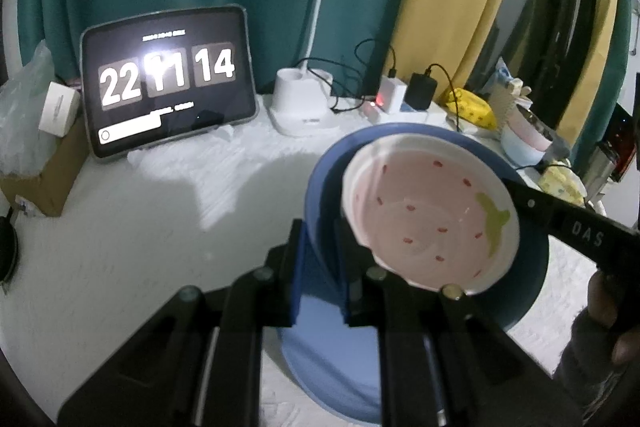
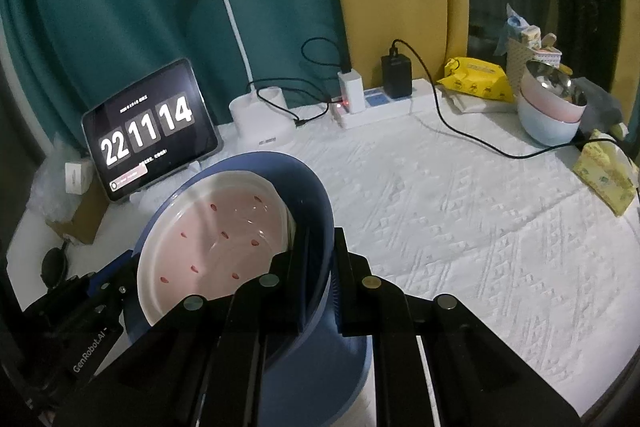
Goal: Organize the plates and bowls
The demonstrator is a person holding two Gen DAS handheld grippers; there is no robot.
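The surface (image 2: 460,227), under a white textured cloth, carries a tablet clock (image 2: 150,127) and a white desk lamp (image 2: 260,123) along its far edge, a power strip (image 2: 384,107) beside them, and stacked bowls (image 2: 550,111) at the far right corner. The broad right side lies open. Near the front left, a large blue bowl (image 2: 316,211) is tilted, with a pink strawberry-patterned bowl (image 1: 432,215) inside it. The left tool (image 1: 320,267) grips the blue bowl's rim; the right tool (image 2: 318,267) is clamped on that rim's other side.
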